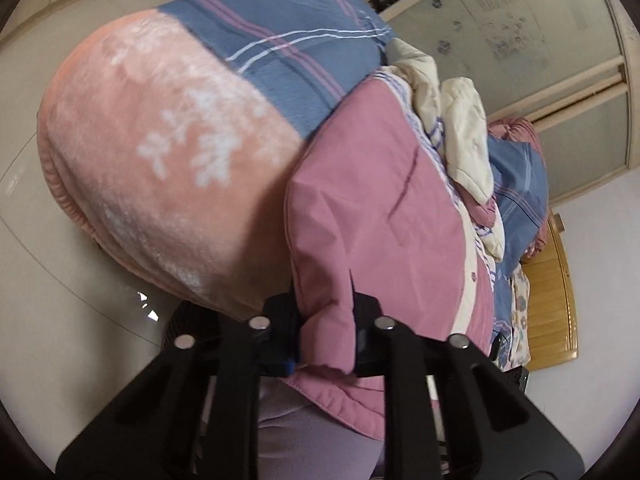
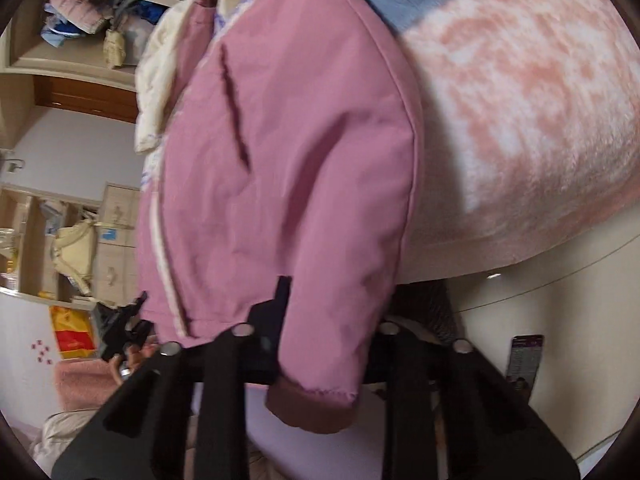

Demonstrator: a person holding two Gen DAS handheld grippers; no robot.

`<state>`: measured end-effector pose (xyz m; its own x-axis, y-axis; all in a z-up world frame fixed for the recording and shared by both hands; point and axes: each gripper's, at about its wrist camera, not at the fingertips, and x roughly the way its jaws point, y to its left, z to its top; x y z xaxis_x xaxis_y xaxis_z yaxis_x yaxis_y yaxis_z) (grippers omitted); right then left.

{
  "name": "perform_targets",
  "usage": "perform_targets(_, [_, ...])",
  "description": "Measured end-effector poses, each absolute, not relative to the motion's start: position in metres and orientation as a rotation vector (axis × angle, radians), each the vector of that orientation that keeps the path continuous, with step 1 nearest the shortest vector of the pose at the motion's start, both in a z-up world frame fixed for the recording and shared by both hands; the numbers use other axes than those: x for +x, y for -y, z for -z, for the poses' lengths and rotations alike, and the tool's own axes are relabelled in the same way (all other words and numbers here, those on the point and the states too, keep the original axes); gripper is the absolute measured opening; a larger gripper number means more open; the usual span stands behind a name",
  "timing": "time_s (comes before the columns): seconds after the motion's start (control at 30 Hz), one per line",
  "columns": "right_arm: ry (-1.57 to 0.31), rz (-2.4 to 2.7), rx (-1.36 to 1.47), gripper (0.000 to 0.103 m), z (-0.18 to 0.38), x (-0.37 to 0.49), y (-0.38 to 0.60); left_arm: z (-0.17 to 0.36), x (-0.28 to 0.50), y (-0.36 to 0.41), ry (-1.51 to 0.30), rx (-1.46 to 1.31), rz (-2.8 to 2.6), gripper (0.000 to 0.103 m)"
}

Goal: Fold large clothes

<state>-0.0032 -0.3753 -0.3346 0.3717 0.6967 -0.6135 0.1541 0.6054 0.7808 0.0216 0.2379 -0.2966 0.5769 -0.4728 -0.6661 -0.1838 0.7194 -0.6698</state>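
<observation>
pink jacket (image 1: 372, 208) | draped over the bed edge, on the peach fleece blanket (image 1: 160, 152) | left gripper (image 1: 326, 336) clamped on its hem | right gripper (image 2: 320, 344) clamped on sleeve near the cuff (image 2: 316, 408) | cream garment (image 1: 460, 132) piled behind

The right claw (image 2: 316, 344) grips the cuffed sleeve end of a pink jacket (image 2: 280, 168), its fingers closed on the fabric (cuff hanging at six o'clock). A peach fleece blanket (image 2: 520, 120) fills two o'clock; cluttered shelves (image 2: 72, 240) stand at nine o'clock.
</observation>
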Motion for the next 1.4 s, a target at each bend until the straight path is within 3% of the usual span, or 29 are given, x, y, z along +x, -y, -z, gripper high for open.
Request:
perform_targets(0.2, [-0.937, -0.598, 1.043, 0.011, 0.287, 0.007, 0.379, 0.262, 0.024, -0.243, -0.799, -0.913, 0.390, 0.011])
perform_targets(0.37, [-0.700, -0.729, 1.024, 0.011, 0.208, 0.046, 0.390, 0.218, 0.050, -0.238, -0.670, -0.957, 0.517, 0.011])
perform_targets(0.63, [-0.552, -0.722, 1.005, 0.011, 0.138, 0.157, 0.411, 0.132, 0.157, -0.222, -0.624, -0.905, 0.557, 0.012])
perform_targets(0.9, [-0.557, -0.547, 1.148, 0.012, 0.159, 0.302, 0.441, 0.098, 0.337, -0.183, -0.717, -0.850, 0.414, 0.018])
perform_targets(1.1, [-0.739, -0.386, 1.267, 0.020, 0.249, 0.372, 0.452, 0.177, 0.446, -0.160, -0.897, -0.822, 0.247, 0.033])
perform_targets(1.23, [-0.760, -0.435, 1.334, 0.021, 0.280, 0.379, 0.457, 0.226, 0.453, -0.176, -0.904, -0.949, 0.272, 0.033])
perform_targets(1.3, [-0.768, -0.455, 1.309, 0.026, 0.272, 0.379, 0.460, 0.223, 0.441, -0.188, -0.863, -0.995, 0.275, 0.037])
perform_targets(1.33, [-0.766, -0.457, 1.295, 0.036, 0.268, 0.376, 0.462, 0.217, 0.436, -0.194, -0.836, -1.000, 0.273, 0.039])
perform_targets(1.37, [-0.748, -0.450, 1.276, 0.054, 0.260, 0.372, 0.465, 0.203, 0.425, -0.199, -0.790, -0.986, 0.252, 0.043])
perform_targets(1.4, [-0.705, -0.411, 1.251, 0.067, 0.248, 0.368, 0.471, 0.190, 0.412, -0.204, -0.743, -0.954, 0.205, 0.055])
